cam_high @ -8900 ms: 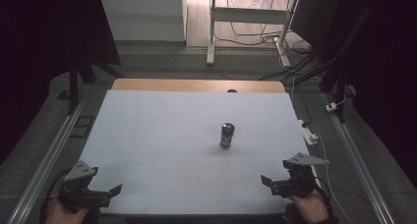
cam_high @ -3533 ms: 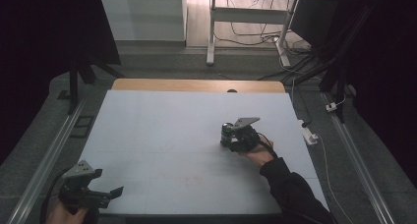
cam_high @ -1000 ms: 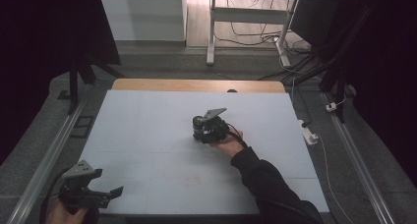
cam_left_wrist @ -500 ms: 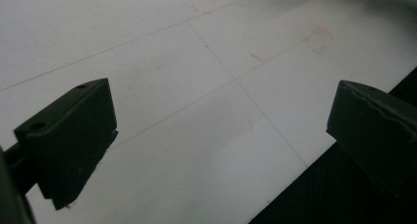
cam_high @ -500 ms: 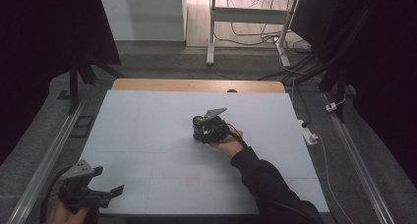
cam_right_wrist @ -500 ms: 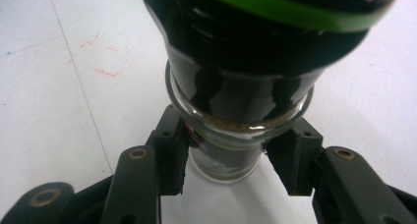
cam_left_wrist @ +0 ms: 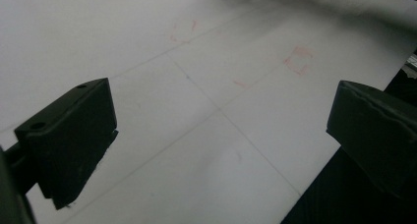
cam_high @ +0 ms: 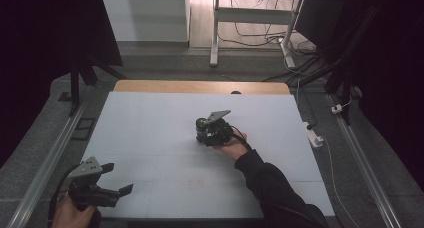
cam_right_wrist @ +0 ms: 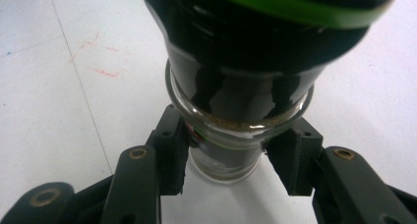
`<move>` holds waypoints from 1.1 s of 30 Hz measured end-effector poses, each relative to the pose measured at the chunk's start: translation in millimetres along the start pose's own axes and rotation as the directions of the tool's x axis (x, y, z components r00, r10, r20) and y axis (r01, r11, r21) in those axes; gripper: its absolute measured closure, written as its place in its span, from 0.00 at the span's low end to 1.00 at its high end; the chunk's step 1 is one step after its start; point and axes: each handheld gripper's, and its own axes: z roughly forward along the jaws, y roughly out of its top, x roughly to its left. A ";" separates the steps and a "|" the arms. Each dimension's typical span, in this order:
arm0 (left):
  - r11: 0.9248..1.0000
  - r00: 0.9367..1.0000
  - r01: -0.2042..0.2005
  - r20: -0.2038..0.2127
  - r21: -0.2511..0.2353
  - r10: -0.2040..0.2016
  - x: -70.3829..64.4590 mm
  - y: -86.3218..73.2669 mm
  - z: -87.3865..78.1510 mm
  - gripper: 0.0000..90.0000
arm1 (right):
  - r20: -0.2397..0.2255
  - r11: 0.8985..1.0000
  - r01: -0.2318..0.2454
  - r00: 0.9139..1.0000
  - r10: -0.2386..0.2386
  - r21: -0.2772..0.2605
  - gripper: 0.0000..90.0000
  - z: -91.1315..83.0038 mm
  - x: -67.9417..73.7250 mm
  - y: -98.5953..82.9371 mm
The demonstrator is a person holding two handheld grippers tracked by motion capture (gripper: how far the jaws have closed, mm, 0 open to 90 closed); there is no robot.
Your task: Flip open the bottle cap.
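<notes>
Standing upright near the middle of the white table (cam_high: pixel 150 138), the small jar (cam_right_wrist: pixel 231 111) is showing a clear glass body with a dark cap section above it and a bright green band running round the very top. In the right gripper view a thin line of sandy, grainy stuff is sitting just under the dark collar, and the glass is catching reflections all the way round. From the high view the jar (cam_high: pixel 201 129) is looking dark and squat, its rounded top just peeking out on the far-left side of the tool.

The right gripper (cam_right_wrist: pixel 228 160) is clenching on the jar, its two black jaws pressing against the lower glass from either side, one pad on each flank, with the jar's base resting on the table between them. In the high view the right gripper (cam_high: pixel 212 133) is lying low on the table, the person's sleeve reaching in from the lower right.

The left gripper (cam_high: pixel 117 190) is resting well apart, near the table's front left corner. Its jaws are standing wide and holding nothing, with faint red marks (cam_left_wrist: pixel 297 59) on the table surface showing between them.
</notes>
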 end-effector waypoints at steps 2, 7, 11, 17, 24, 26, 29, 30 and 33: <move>1.000 1.000 -0.001 0.003 -0.001 0.001 -0.1 1.6 1.1 0.00 | 0.000 1.000 0.004 1.000 -0.004 0.001 0.58 -0.1 -0.3 -0.1; 1.000 1.000 -0.008 0.019 -0.001 0.008 -0.4 11.0 12.2 0.00 | 0.000 1.000 0.005 1.000 -0.005 0.000 0.58 0.1 -0.2 -0.1; 1.000 0.999 -0.013 0.029 -0.005 0.013 -0.1 17.2 19.4 0.00 | 0.000 1.000 0.006 1.000 -0.006 0.000 0.58 0.1 -0.3 -0.2; 0.999 0.998 -0.023 0.053 -0.024 0.025 -0.1 29.4 33.7 0.00 | 0.000 1.000 0.006 1.000 -0.006 -0.001 0.58 0.1 -0.3 -0.3; 0.999 0.997 -0.037 0.073 -0.017 0.038 2.7 45.5 51.5 0.00 | 0.000 1.000 0.007 1.000 -0.007 -0.002 0.58 0.1 -0.2 -0.5; 0.999 0.996 -0.050 0.068 -0.009 0.050 2.4 50.7 56.1 0.00 | -0.001 1.000 0.007 1.000 -0.007 -0.003 0.58 0.1 -0.2 -0.6; 0.998 0.996 -0.062 0.069 0.000 0.062 1.5 58.1 63.1 0.00 | -0.001 1.000 0.008 1.000 -0.008 -0.003 0.58 0.1 -0.3 -0.5; 0.998 0.996 -0.062 0.069 0.000 0.062 1.5 58.1 63.1 0.00 | -0.001 1.000 0.008 1.000 -0.008 -0.002 0.58 0.1 -0.2 -0.5; 0.998 0.994 -0.066 0.088 0.002 0.065 0.9 67.5 73.1 0.00 | 0.000 1.000 0.008 1.000 -0.008 -0.002 0.58 0.2 -0.2 -0.6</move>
